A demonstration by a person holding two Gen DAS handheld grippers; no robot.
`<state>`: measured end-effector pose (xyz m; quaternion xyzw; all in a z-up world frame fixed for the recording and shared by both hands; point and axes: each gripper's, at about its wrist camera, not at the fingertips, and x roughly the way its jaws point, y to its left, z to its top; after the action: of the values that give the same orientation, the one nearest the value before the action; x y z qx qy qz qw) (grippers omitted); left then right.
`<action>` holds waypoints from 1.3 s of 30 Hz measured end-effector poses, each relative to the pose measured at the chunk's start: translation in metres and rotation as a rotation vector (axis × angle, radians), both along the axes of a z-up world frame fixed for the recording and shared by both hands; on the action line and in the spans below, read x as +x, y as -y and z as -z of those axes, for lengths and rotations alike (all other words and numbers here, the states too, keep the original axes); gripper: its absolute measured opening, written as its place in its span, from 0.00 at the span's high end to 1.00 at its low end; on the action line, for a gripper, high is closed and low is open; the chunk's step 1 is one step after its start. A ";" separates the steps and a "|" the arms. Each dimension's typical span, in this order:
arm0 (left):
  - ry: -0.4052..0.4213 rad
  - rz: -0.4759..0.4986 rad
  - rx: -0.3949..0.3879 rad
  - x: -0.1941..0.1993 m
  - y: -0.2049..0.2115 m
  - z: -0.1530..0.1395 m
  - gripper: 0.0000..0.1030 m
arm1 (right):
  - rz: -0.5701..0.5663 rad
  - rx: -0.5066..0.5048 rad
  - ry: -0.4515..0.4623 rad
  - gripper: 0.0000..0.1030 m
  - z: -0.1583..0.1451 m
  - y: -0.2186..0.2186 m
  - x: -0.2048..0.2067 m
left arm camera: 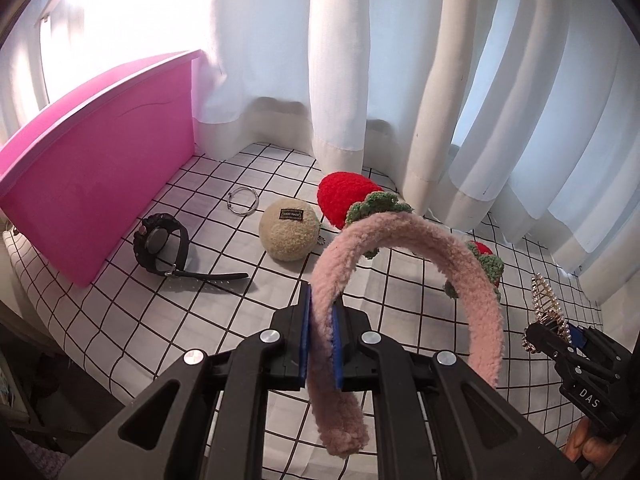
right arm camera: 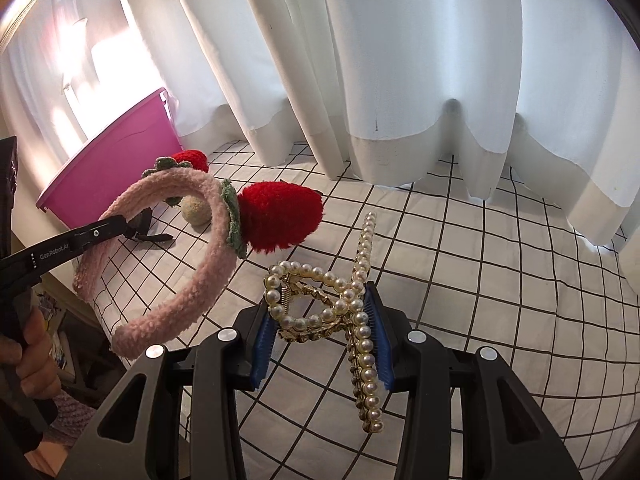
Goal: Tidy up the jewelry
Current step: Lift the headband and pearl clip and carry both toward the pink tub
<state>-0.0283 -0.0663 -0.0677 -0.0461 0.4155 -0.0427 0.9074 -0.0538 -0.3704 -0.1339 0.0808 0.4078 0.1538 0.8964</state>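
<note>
two grippers, each loaded. left gripper [left arm camera: 321, 340]: jaws pinched narrow on the pink fuzzy headband [left arm camera: 404, 236], gripped near one end; the band arches up clear of the surface, carrying two knitted strawberries [right arm camera: 280, 216] with green leaves on its top. right gripper [right arm camera: 320, 344]: jaws partly closed on a pearl hair claw [right arm camera: 352, 304], gold frame, one pearl row sticking out forward past the blue pads [right arm camera: 262, 344], also lifted. surface: a white cloth with a black grid [left arm camera: 200, 312], whether on a counter or a bed cannot be told. resting on it: one black wristwatch [left arm camera: 164, 246], strap unbuckled, just beside a pink bin [left arm camera: 100, 168]; one thin metal bangle [left arm camera: 242, 200]; one cream fuzzy ball [left arm camera: 289, 230] with a small label and a bead chain. the pink bin stands at the far left, against the white curtains [left arm camera: 360, 60] hanging along the back edge. a hand [right arm camera: 32, 356] shows on the left gripper's handle.
</note>
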 end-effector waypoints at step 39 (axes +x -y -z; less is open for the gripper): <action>0.192 -0.355 -0.007 -0.019 -0.248 -0.148 0.90 | -0.418 0.062 0.246 0.61 -0.175 -0.249 0.056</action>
<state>-0.0477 0.1815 0.0808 -0.1174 0.3124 0.1122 0.9360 0.0017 -0.1215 0.0413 0.0030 0.2983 0.3571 0.8851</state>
